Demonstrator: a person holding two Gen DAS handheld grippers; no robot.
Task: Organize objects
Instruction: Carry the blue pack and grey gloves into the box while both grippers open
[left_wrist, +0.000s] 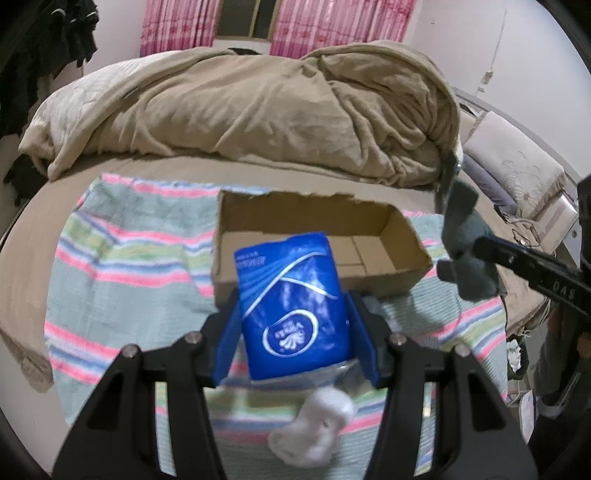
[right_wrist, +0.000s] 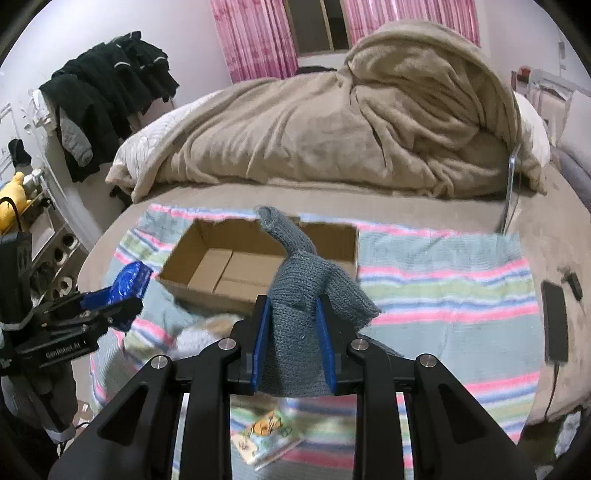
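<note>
My left gripper (left_wrist: 293, 328) fingers clamp a blue tissue pack (left_wrist: 291, 302); white crumpled item (left_wrist: 314, 432) below them. My right gripper (right_wrist: 294, 328) pinches a grey knitted glove (right_wrist: 303, 291). Ahead of both, open cardboard box (left_wrist: 369, 221) on striped blanket (right_wrist: 443, 288); beige duvet (left_wrist: 258, 110) beyond.

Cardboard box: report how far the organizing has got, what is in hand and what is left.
Nothing looks done: the cardboard box is empty. In hand: the left gripper is clamped on a blue tissue pack, the right gripper on a grey knitted glove, both near the box. Left on the striped towel: a white object and a small picture pack.
</note>
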